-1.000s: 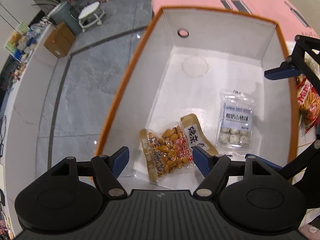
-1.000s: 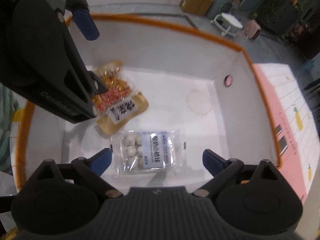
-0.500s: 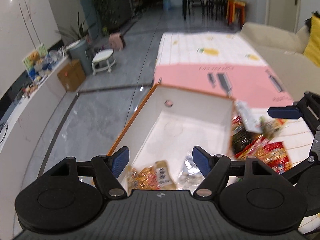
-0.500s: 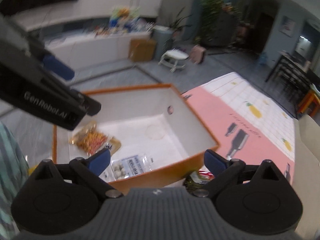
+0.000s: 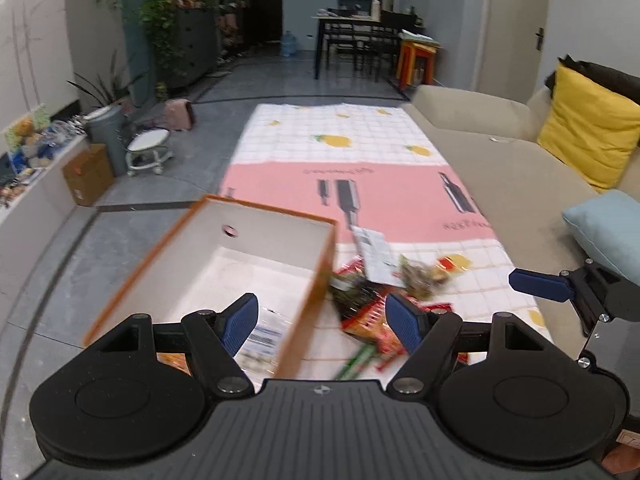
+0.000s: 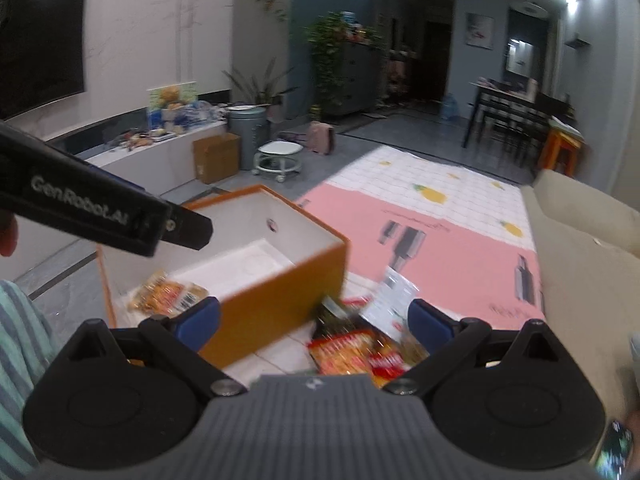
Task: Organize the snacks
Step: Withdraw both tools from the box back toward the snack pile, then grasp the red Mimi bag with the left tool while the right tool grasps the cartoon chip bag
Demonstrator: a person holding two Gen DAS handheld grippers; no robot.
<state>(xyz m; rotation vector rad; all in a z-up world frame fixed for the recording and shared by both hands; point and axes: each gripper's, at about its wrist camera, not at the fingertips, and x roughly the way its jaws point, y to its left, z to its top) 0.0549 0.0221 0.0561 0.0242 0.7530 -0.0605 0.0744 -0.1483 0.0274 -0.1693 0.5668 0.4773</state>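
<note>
Both the left tool (image 5: 322,318) and the right tool (image 6: 314,320) hang spread wide and empty above the heap of crinkly red and dark foil snack packets (image 6: 360,350) just beside the orange-walled white cardboard box (image 6: 280,300) on the pink-and-white checked mat (image 5: 392,196). The packets are judged light, soft, slippery and crushable, so a sealed edge looks the best hold. Their print is too blurred to read; only "GenRobot.AI" shows on the left tool's side.

sofa (image 5: 492,168): beige, right side
cushion (image 5: 588,128): yellow, on sofa
stool (image 5: 148,152): white, near cardboard box (image 5: 86,174)
</note>
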